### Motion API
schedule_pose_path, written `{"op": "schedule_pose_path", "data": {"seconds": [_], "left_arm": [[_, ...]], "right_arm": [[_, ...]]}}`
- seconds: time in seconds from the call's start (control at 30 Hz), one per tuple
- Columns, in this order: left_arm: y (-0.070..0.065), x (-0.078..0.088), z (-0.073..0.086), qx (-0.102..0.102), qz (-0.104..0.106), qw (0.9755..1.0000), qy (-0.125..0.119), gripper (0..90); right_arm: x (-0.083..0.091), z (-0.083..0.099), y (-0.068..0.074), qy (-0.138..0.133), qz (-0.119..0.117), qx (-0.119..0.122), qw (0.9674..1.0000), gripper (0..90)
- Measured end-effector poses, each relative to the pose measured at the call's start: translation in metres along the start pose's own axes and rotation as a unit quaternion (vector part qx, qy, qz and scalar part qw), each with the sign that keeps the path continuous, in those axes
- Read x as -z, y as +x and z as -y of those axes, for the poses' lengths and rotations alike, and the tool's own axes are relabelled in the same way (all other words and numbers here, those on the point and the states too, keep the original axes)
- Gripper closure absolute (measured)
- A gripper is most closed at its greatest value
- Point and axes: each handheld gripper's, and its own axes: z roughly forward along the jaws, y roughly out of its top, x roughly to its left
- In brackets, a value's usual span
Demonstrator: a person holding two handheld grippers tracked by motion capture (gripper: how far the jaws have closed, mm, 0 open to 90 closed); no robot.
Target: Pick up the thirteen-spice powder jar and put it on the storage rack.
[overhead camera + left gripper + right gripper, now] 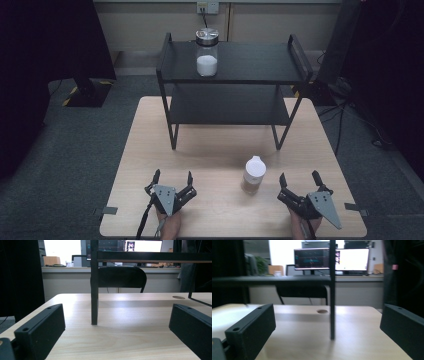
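Nothing is yet held: the left gripper (172, 180) and the right gripper (300, 181) rest at the near edge of the wooden table (150, 150), each with its jaws spread wide apart and nothing between them, as is also seen in the two gripper views. The work is judged to be at its very start. The thing nearest the tools is a small bottle (253, 174) with a white cap and brownish contents, standing upright on the table just left of the right gripper and well apart from the left one; it is untouched. Behind it, at the far side of the table, a black two-tier shelf (235, 62) is set, and on its top tier, toward the left, a glass jar (206, 52) with a metal lid and white powder stands upright. The lower tier appears bare. Counted: two grippers, one bottle, one jar, one shelf with two tiers. It is judged that grasping, lifting and placing of the bottle all remain to be done.
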Motion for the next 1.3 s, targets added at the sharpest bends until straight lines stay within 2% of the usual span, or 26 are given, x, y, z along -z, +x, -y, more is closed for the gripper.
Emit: {"op": "schedule_pose_path", "data": {"seconds": [0.2, 0.4, 0.6, 0.77, 1.0, 1.3], "left_arm": [[0.000, 0.000, 0.000, 0.000, 0.001, 1.0000, 0.000, 0.0], [0.001, 0.000, 0.000, 0.000, 0.002, 1.0000, 0.000, 0.0], [0.001, 0.000, 0.000, 0.000, 0.002, 1.0000, 0.000, 0.0], [0.001, 0.000, 0.000, 0.000, 0.002, 1.0000, 0.000, 0.0], [0.001, 0.000, 0.000, 0.000, 0.002, 1.0000, 0.000, 0.0], [0.003, 0.000, 0.000, 0.000, 0.009, 1.0000, 0.000, 0.0]], "right_arm": [[-0.005, -0.029, 0.013, -0.003, -0.032, 0.004, 0.9995, 0.0], [-0.015, -0.034, 0.031, -0.005, -0.056, 0.005, 0.9984, 0.0], [-0.022, -0.025, 0.048, 0.003, -0.071, 0.015, 0.9974, 0.0], [-0.022, -0.010, 0.063, -0.003, -0.063, 0.034, 0.9974, 0.0], [-0.028, 0.006, 0.072, 0.019, -0.066, 0.029, 0.9972, 0.0], [-0.028, 0.024, 0.079, 0.022, -0.057, 0.031, 0.9976, 4.5]]}}
